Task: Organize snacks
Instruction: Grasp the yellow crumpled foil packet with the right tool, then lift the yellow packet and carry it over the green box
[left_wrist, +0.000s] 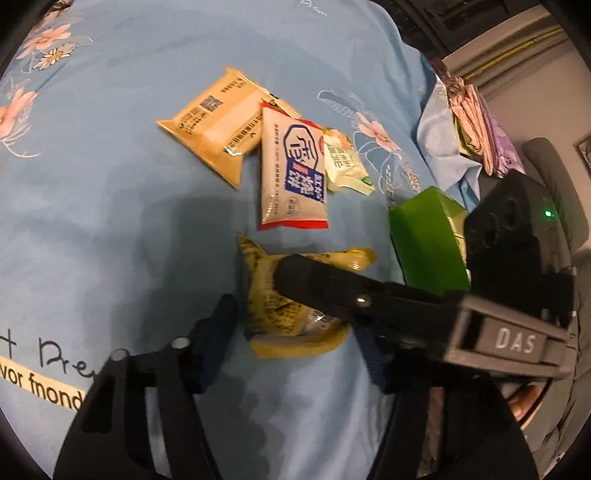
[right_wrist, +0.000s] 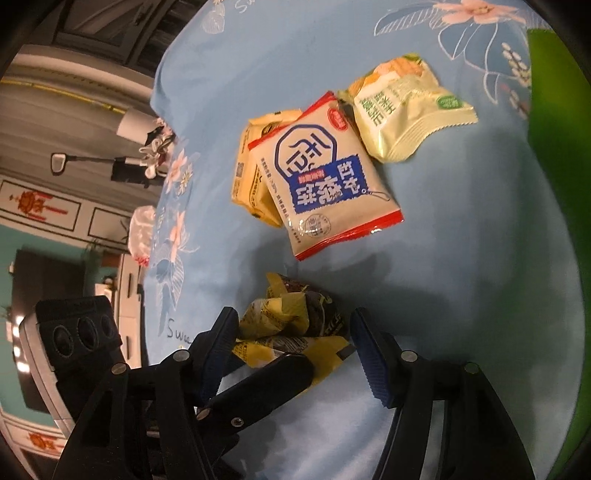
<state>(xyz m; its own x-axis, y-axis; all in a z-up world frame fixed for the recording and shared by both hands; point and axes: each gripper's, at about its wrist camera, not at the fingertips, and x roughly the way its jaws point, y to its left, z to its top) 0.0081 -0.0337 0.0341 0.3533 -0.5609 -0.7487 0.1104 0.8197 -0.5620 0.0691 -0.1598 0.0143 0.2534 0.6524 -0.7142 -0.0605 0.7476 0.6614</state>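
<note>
A crumpled yellow snack packet (left_wrist: 284, 306) lies on the blue floral cloth (left_wrist: 110, 184) between both grippers; it also shows in the right wrist view (right_wrist: 291, 325). My left gripper (left_wrist: 295, 332) is open around it, and my right gripper (right_wrist: 291, 350) is open around it too; one right finger (left_wrist: 332, 284) lies across the packet. Beyond it lie a white, blue and red packet (left_wrist: 291, 173), a tan packet (left_wrist: 218, 129) and a small pale green packet (left_wrist: 343, 162). They also show in the right wrist view: white packet (right_wrist: 321, 181), tan packet (right_wrist: 251, 177), pale green packet (right_wrist: 402, 107).
A green box (left_wrist: 424, 240) stands to the right of the packets and fills the right edge of the right wrist view (right_wrist: 554, 184). Folded fabrics (left_wrist: 476, 125) lie past the cloth's edge. Room furniture (right_wrist: 74, 184) shows beyond the table's far edge.
</note>
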